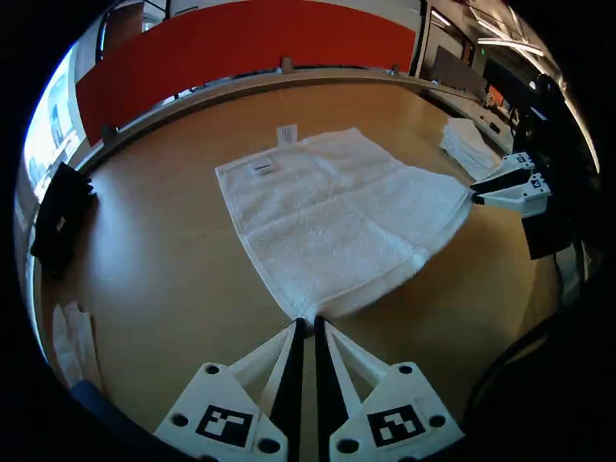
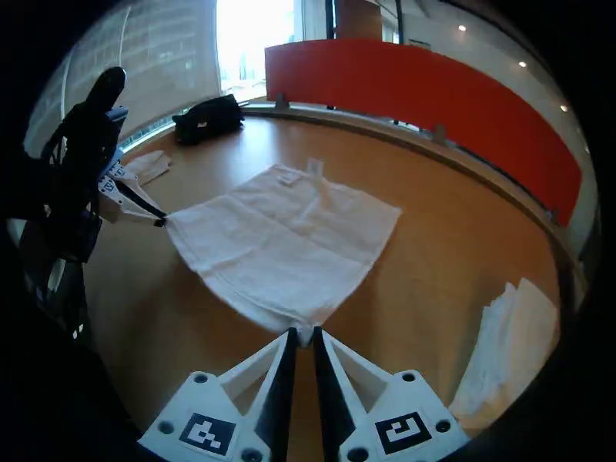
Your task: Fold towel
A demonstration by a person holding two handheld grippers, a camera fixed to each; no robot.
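Left claw (image 1: 308,329) has its two fingers nearly together on the nearest corner of the white towel (image 1: 331,215), with the cloth nipped between the tips. The right claw (image 2: 305,337) is closed the same way on the towel corner nearest to it. From each claw the towel spreads forward, lying mostly flat on the wooden desk (image 1: 169,262). A shadow shows under the edge that runs between the two gripped corners. A small label (image 1: 263,165) sits on the towel near a far corner, ahead of the left claw, and just past that edge there is a small white card (image 1: 286,135). Seen from the left claw, the right claw is ahead and to the right, at the towel's right-hand corner, and a stack of folded white cloths (image 1: 470,146) lies beyond it. Ahead and to the left of the left claw rests a black bag (image 1: 60,215), and nearer on the left a loose white cloth (image 1: 73,346). A red panel (image 1: 246,46) stands along the desk's far edge.
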